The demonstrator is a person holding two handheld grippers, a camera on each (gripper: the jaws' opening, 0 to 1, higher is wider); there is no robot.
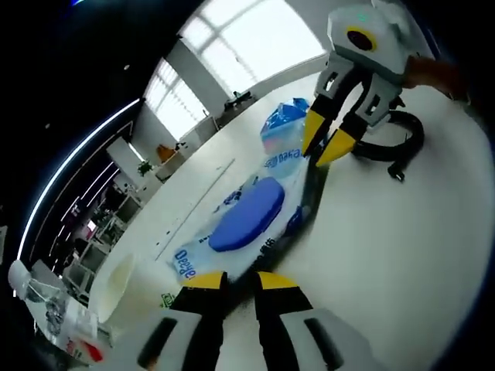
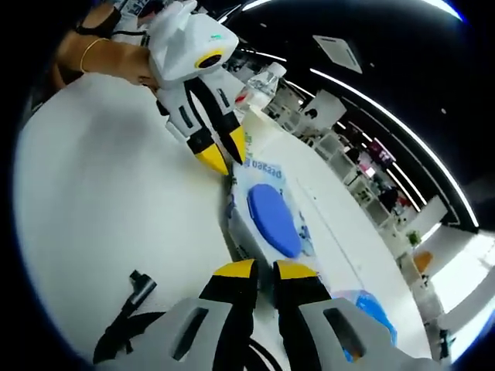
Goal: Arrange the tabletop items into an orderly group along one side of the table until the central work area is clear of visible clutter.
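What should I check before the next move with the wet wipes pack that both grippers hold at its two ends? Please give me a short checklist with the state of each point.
1. Left gripper at its end of the wet wipes pack: jaws nearly closed at the edge; a firm grip, cannot tell.
2. Right gripper at the opposite end: jaws close together at the edge; ok, it appears to pinch the pack.
3. Blue lid closed and flat: ok.
4. Black cable apart from the pack: ok; it lies beside the right gripper.
5. Second blue packet just beyond the pack: touching or not, cannot tell.
6. Table free on one side for sliding: ok.
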